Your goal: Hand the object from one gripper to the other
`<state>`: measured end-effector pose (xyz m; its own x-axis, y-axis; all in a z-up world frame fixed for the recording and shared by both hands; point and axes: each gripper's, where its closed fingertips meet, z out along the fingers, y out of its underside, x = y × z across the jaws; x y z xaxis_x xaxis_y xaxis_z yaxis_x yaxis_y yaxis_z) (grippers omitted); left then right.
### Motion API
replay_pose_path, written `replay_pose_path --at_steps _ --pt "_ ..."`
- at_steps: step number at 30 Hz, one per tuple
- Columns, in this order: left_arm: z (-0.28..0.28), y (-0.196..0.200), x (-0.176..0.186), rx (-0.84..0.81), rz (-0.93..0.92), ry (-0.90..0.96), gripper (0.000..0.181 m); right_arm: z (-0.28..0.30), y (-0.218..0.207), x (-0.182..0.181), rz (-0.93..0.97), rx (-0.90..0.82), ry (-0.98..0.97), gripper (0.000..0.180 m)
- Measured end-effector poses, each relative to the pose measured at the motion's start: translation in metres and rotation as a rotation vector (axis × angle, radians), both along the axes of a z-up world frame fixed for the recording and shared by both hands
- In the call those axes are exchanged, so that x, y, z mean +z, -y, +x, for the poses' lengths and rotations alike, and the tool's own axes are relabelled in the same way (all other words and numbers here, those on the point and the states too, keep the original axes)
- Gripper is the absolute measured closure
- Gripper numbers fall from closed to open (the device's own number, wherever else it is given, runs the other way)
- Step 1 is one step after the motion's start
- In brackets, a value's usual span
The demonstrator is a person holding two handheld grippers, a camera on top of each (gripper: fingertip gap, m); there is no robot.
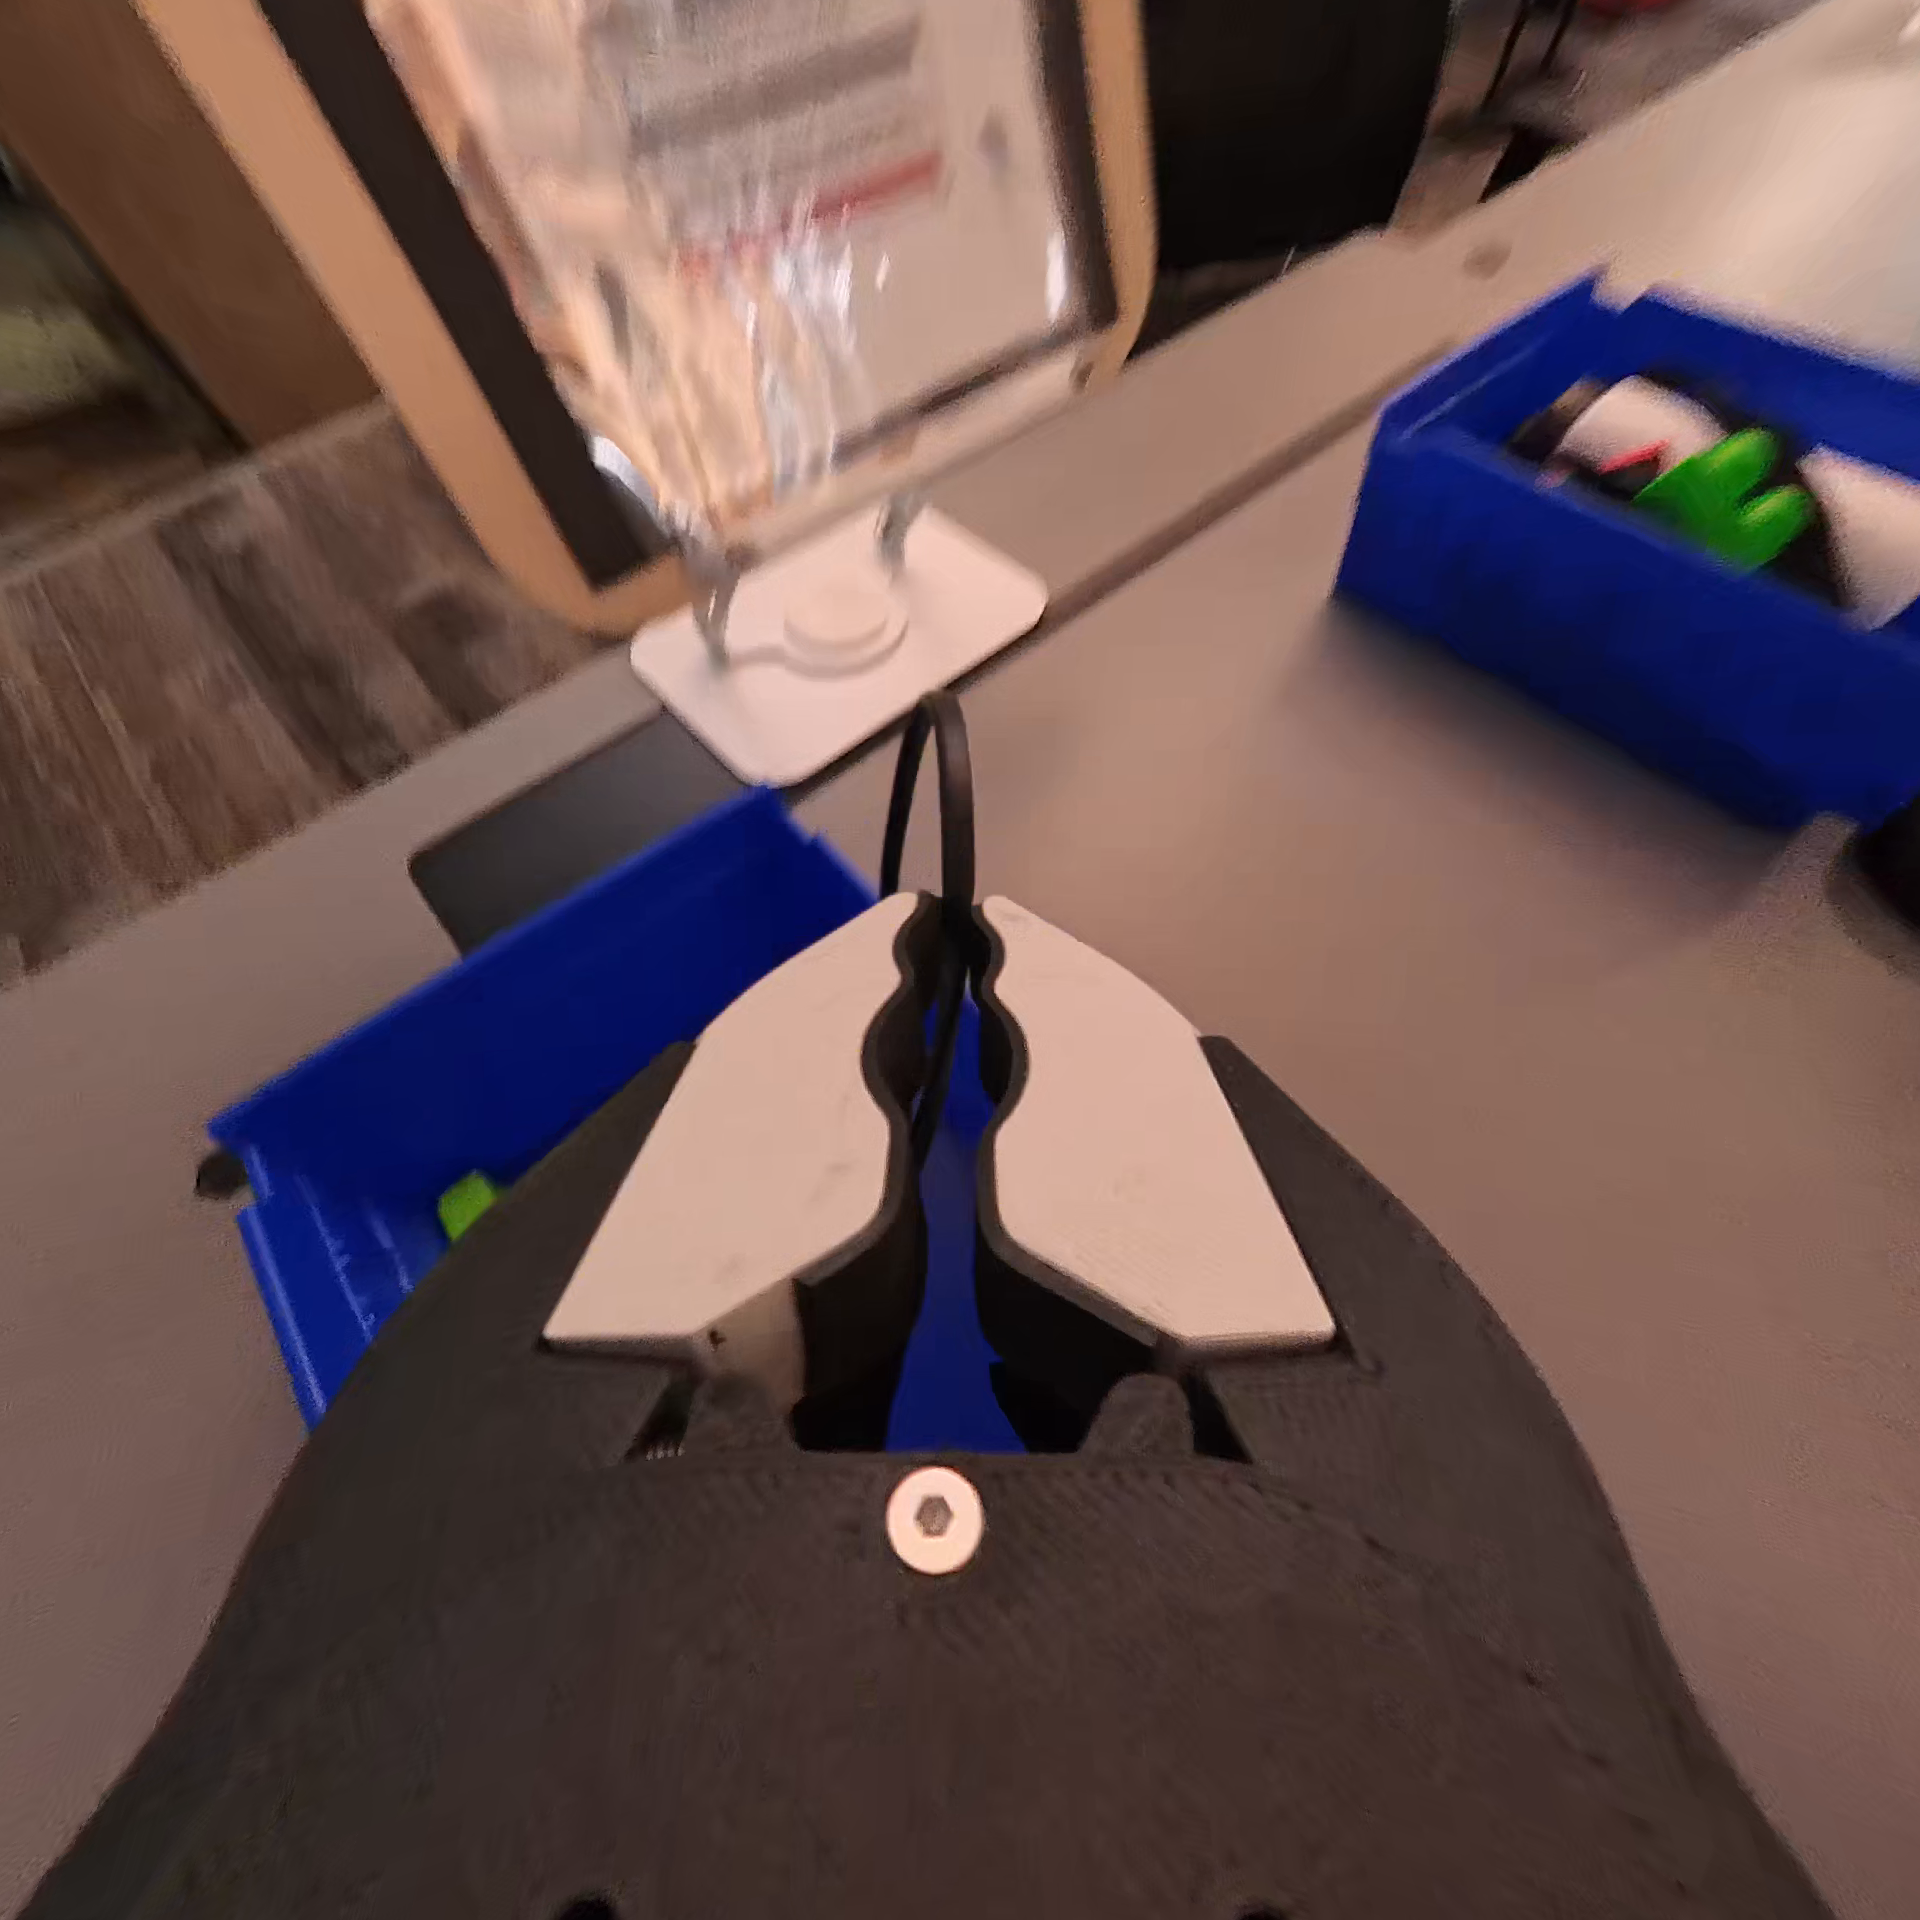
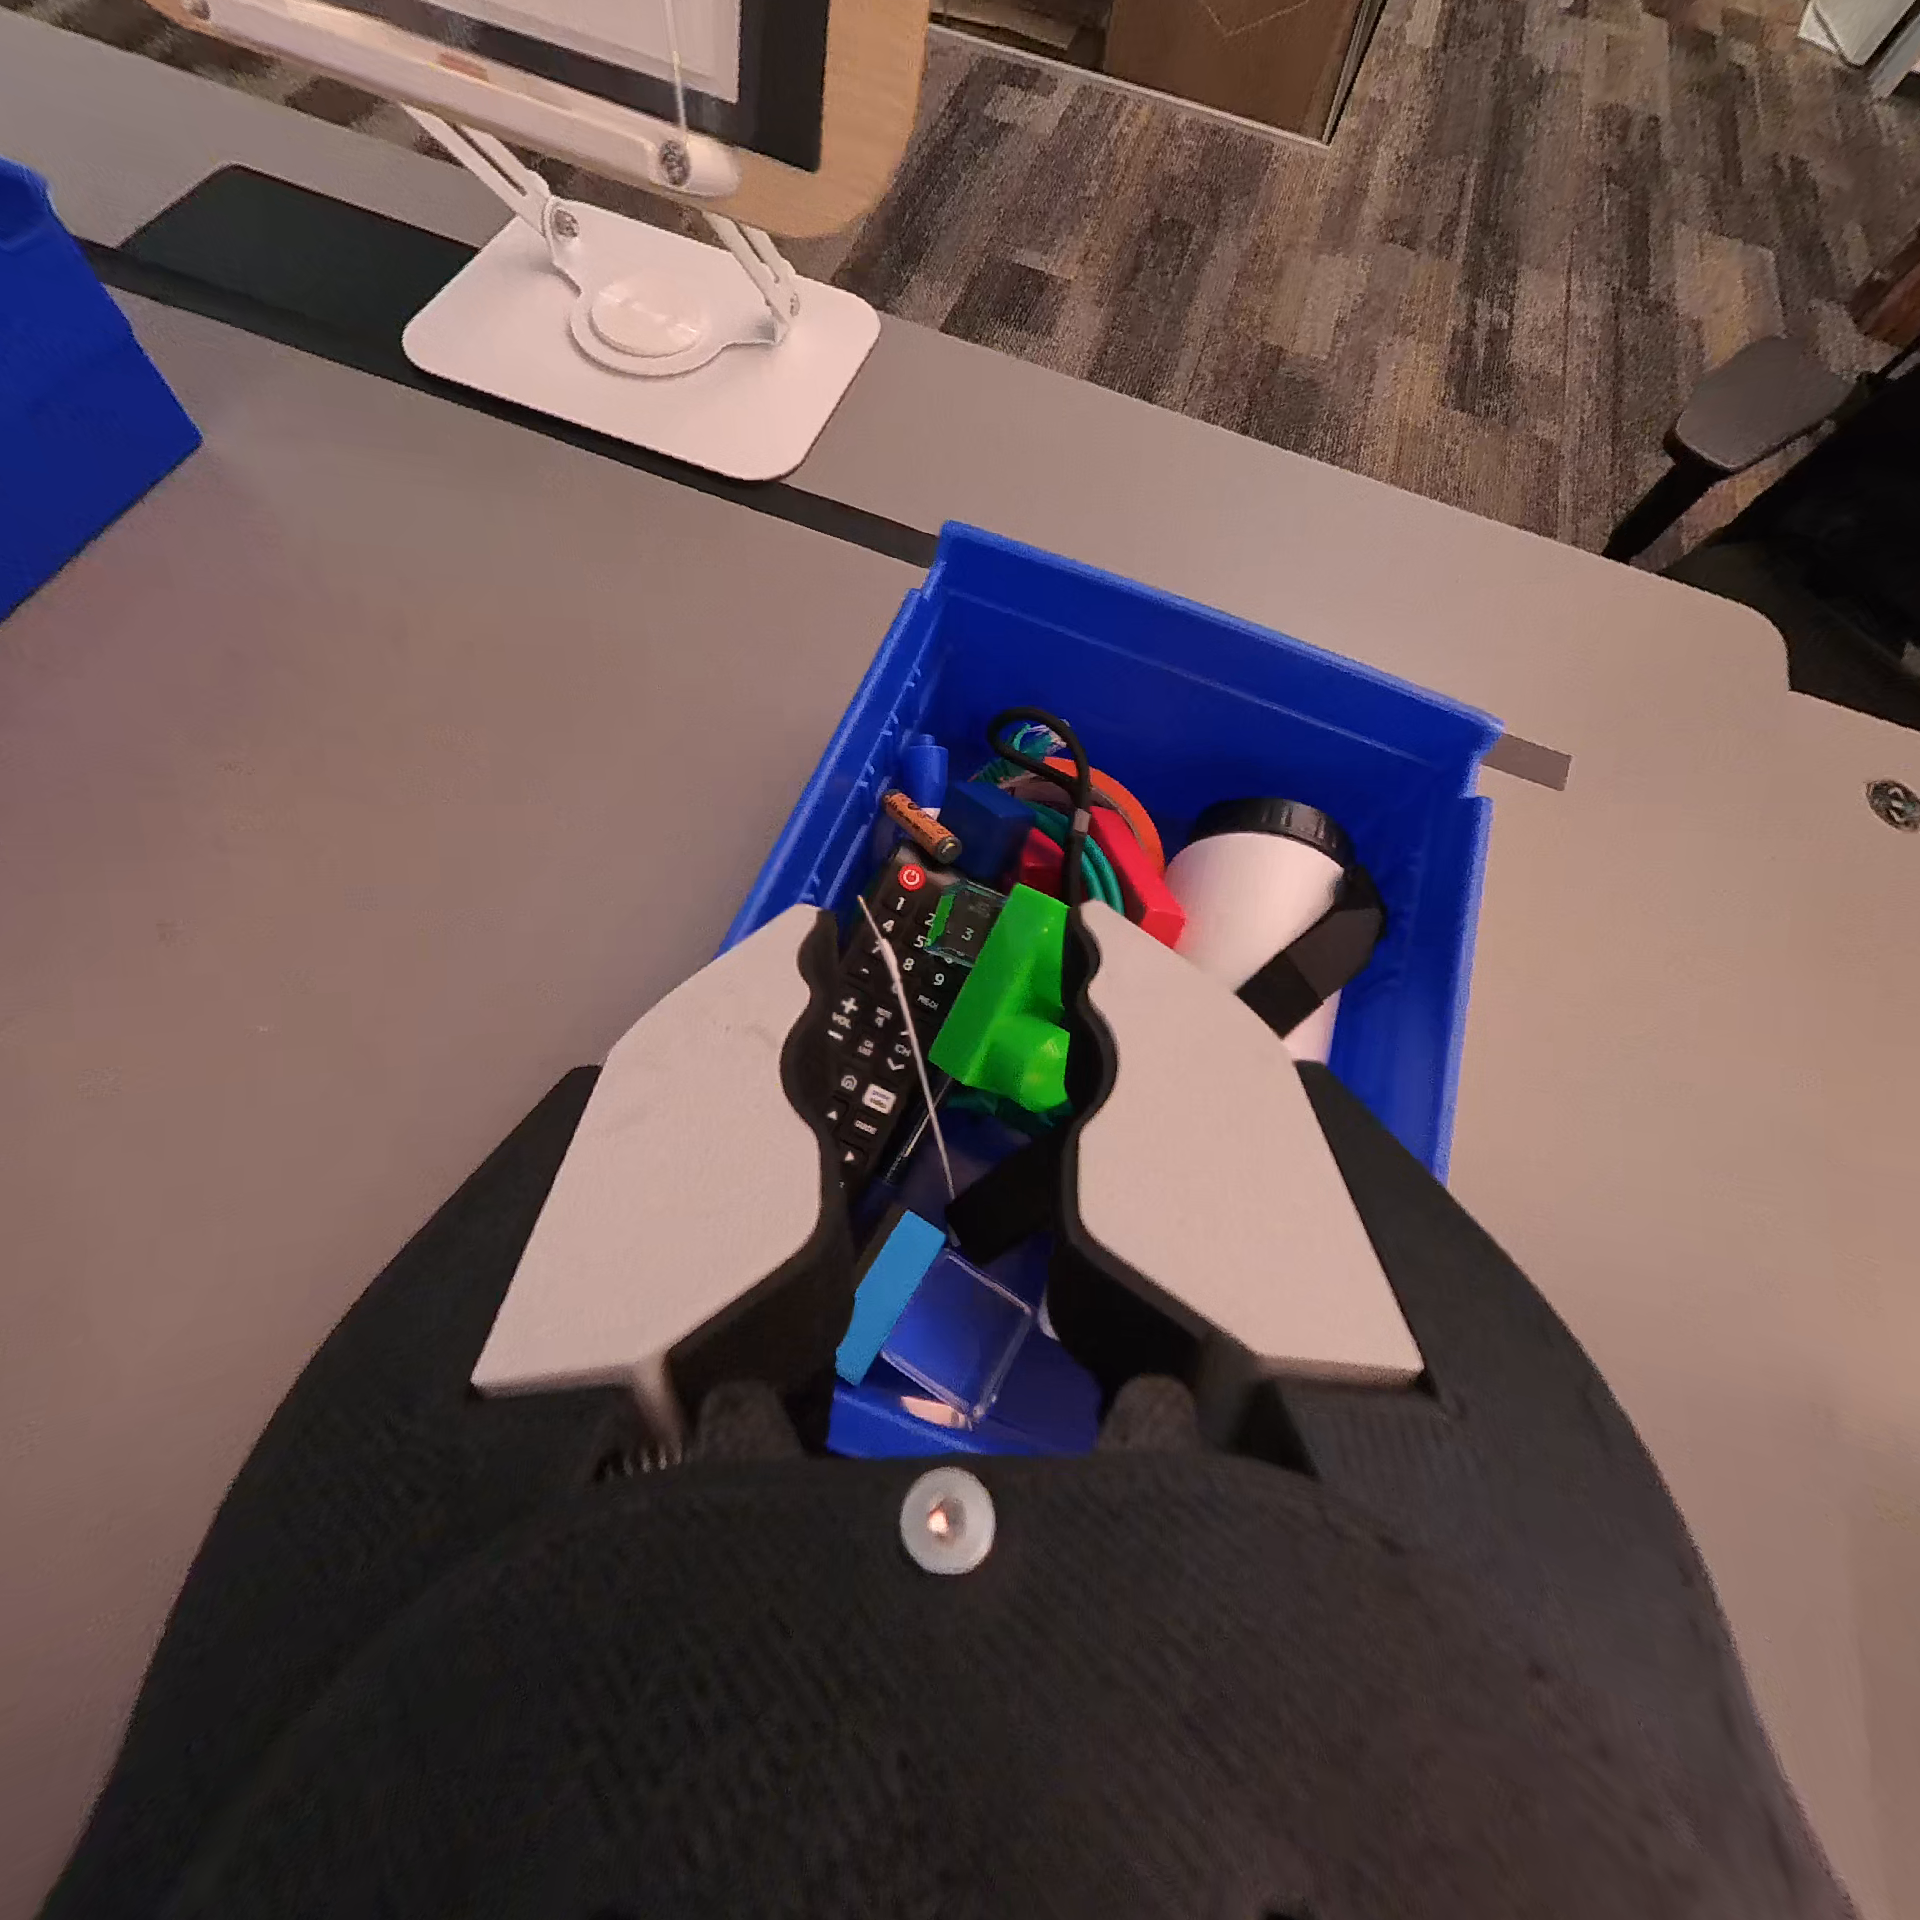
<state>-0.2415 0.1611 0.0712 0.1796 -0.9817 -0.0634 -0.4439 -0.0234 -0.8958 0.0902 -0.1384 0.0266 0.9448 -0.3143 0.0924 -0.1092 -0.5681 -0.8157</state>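
My left gripper (image 1: 951, 909) is shut on a thin black cord loop (image 1: 954, 790), which sticks up past the fingertips. It hangs above a blue bin (image 1: 582, 997) on the grey table, and the view is blurred. My right gripper (image 2: 951, 920) is open and empty, just above a second blue bin (image 2: 1195, 644). That bin holds a black remote (image 2: 883, 997), a green block (image 2: 1013, 997), a white cylinder (image 2: 1257, 894), another black cord (image 2: 1075, 769) and several small items. Neither gripper shows in the other's view.
A white stand base (image 2: 644, 353) carrying a framed screen sits at the table's far edge; it also shows in the left wrist view (image 1: 831, 644). The right bin appears in the left wrist view (image 1: 1621, 623), the left bin's corner in the right wrist view (image 2: 62, 416). Grey table lies between them. Across from one pair of fingers to the other is roughly 45 cm.
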Motion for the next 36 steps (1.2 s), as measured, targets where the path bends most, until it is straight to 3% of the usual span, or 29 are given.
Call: replay_pose_path --at_steps 8,13,17,20,23,28,29,31,36 --pt "-0.015 0.083 0.077 -0.234 -0.057 0.282 0.177 -0.048 -0.043 0.017 -0.002 0.180 0.110 0.137" --pt "-0.024 0.123 0.095 -0.383 -0.102 0.346 0.177 -0.140 -0.088 0.072 0.294 0.530 0.176 0.135" --pt "-0.023 0.144 0.098 -0.443 -0.116 0.353 0.177 -0.230 -0.109 0.114 0.603 0.807 0.066 0.125" --pt "-0.021 0.159 0.098 -0.475 -0.098 0.339 0.177 -0.274 -0.129 0.118 0.696 0.880 -0.010 0.121" --pt "-0.020 0.173 0.095 -0.503 -0.075 0.320 0.177 -0.289 -0.151 0.108 0.685 0.839 -0.005 0.126" --pt "-0.022 0.207 0.090 -0.659 -0.105 0.289 0.175 -0.285 -0.130 0.128 0.746 0.872 -0.090 0.166" --pt "-0.023 0.214 0.089 -0.687 -0.102 0.287 0.164 -0.279 -0.121 0.138 0.776 0.866 -0.108 0.174" --pt "-0.021 0.219 0.092 -0.701 -0.079 0.321 0.143 -0.266 -0.100 0.154 0.816 0.856 -0.129 0.175" --pt "0.008 0.211 0.091 -0.610 -0.025 0.413 0.135 -0.240 -0.060 0.162 0.739 0.830 -0.131 0.175"
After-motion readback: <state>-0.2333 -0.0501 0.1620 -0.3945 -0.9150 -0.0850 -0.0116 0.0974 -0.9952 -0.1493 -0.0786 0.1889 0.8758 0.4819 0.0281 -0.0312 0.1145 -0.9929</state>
